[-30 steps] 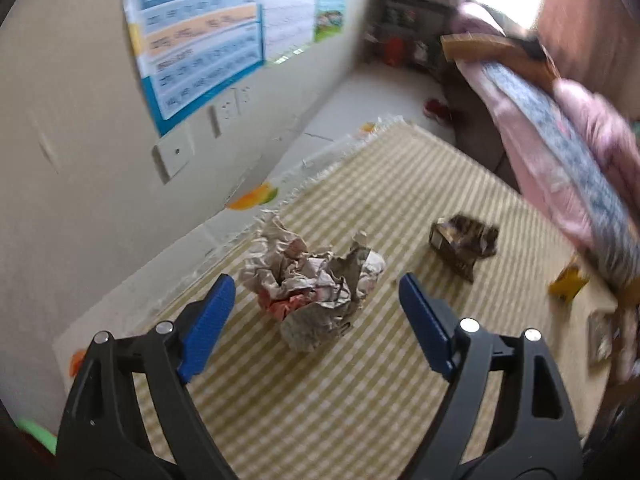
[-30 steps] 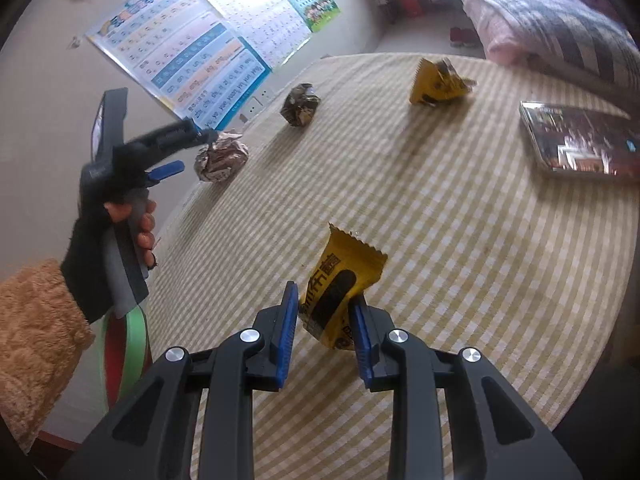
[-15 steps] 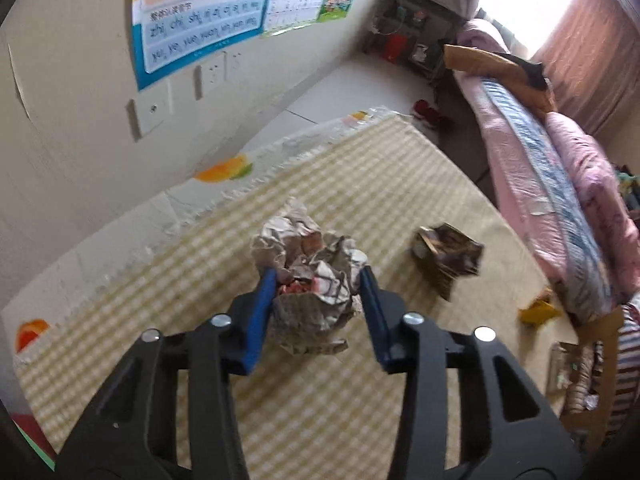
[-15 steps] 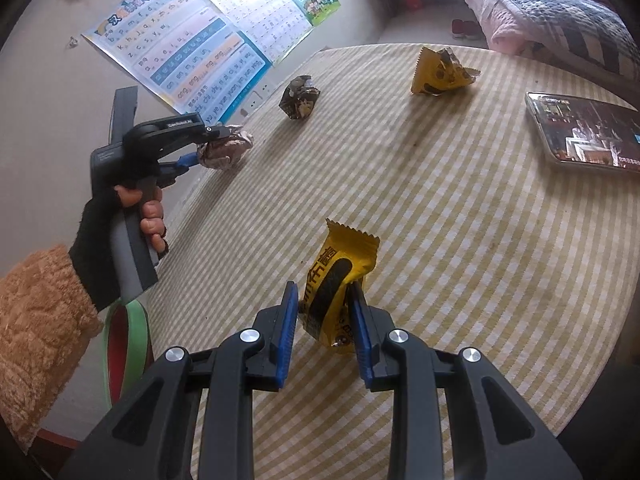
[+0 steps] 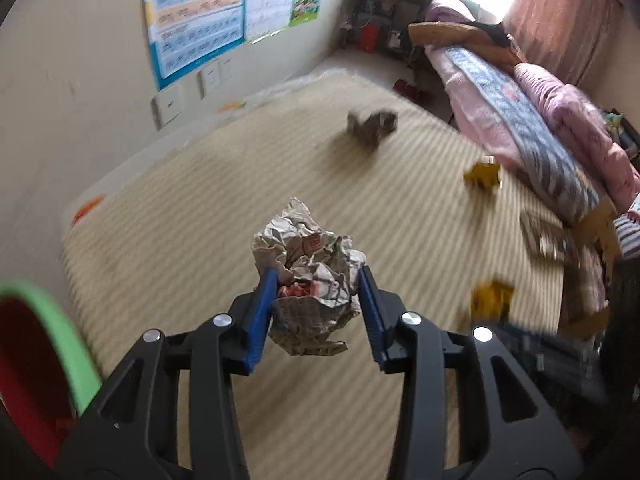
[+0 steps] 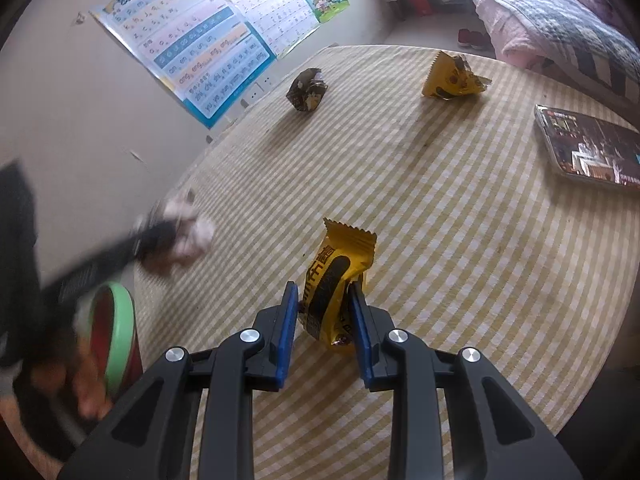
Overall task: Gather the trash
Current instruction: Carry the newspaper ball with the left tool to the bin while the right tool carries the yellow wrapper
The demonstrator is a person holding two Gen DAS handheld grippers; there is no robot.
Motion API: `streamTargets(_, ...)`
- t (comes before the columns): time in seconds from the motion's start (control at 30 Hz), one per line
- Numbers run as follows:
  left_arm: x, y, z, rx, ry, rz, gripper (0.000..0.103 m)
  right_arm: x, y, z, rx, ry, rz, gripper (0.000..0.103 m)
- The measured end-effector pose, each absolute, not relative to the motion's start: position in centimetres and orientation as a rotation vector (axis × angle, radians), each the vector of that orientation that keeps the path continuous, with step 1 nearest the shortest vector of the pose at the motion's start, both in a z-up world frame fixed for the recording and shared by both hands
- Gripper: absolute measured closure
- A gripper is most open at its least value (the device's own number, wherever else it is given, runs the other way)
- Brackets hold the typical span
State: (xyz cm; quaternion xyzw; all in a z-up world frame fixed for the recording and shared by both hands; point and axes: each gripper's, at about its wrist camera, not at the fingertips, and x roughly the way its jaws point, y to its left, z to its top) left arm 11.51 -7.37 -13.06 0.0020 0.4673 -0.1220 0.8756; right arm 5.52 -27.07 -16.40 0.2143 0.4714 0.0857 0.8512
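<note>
Two tongs are at work over a table (image 6: 460, 208) covered by a yellow-and-white checked cloth. At the left edge of the table, below its level, stands a bin with a green rim (image 6: 120, 320) and a red inside. Just above that edge the left tongs (image 5: 316, 300) are closed on a crumpled paper ball (image 5: 308, 264); the blue pads press it from both sides and the ball is lifted off the cloth. In the right wrist view these tongs and the hand that holds them are only a dark blur near the bin.

Toward the far left corner, close to the wall with the alphabet poster (image 6: 188, 52), lies a dark crumpled wrapper (image 6: 307, 90). Near the middle of the front edge, the right tongs (image 6: 326, 320) are closed on a yellow snack packet (image 6: 340, 276), which stands almost upright between the pads, its lower end close to the cloth; I cannot tell if it touches it. Farther right, at the far edge, a second yellow wrapper (image 6: 452, 78), torn open, lies on the cloth. At the right edge rests a flat dark box (image 6: 588, 148) with a printed picture.
</note>
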Motion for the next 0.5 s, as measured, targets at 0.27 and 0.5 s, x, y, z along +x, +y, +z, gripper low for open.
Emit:
streamTargets(0.27, 7.5, -3.4, -14.7, -0.088, 1.051, -0.15, 0.063, 5.1, -25.4, -15.9, 0.356, 1.0, 0.175, 0.078)
streamTargets(0.5, 6.3, -3.1, -13.1, -0.122, 0.991, -0.193, 0.063, 4.4, -24.1, -13.8, 0.292, 0.967, 0.159, 0.078)
